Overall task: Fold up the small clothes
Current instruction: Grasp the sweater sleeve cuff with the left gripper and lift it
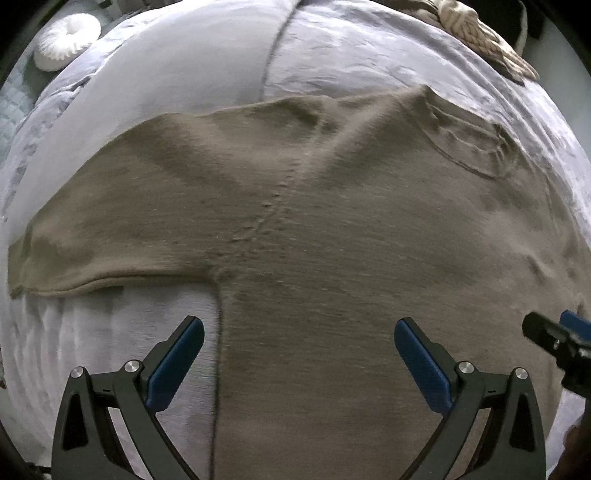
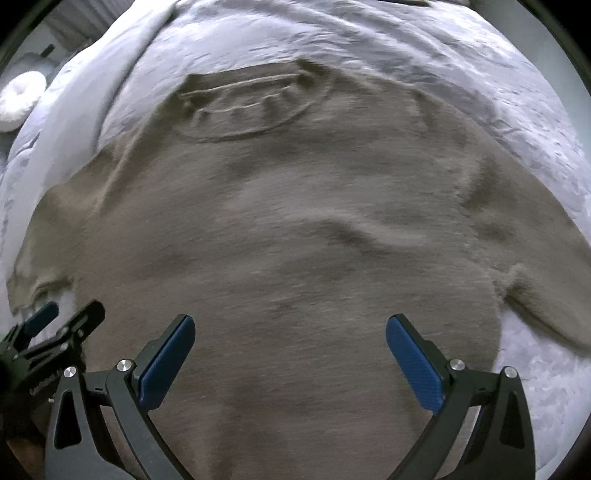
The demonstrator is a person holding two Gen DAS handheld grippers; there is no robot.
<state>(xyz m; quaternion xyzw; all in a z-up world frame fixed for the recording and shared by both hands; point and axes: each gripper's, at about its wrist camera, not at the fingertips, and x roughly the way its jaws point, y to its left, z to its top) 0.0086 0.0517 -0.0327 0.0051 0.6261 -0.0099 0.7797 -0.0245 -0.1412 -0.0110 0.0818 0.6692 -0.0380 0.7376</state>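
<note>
An olive-brown T-shirt (image 1: 314,229) lies spread flat on a bed, collar away from me, one sleeve reaching left. It fills the right wrist view (image 2: 295,229), with the collar (image 2: 251,103) at the top and the other sleeve (image 2: 543,299) at the right. My left gripper (image 1: 299,332) is open and empty above the shirt's left side edge. My right gripper (image 2: 290,328) is open and empty above the shirt's lower middle. The right gripper also shows at the left wrist view's right edge (image 1: 557,339); the left gripper shows at the right wrist view's left edge (image 2: 62,321).
The bed is covered by a wrinkled pale lavender duvet (image 1: 207,62), also in the right wrist view (image 2: 461,62). A white round cushion (image 1: 66,40) lies at the far left. A beige knitted throw (image 1: 480,33) lies at the far right.
</note>
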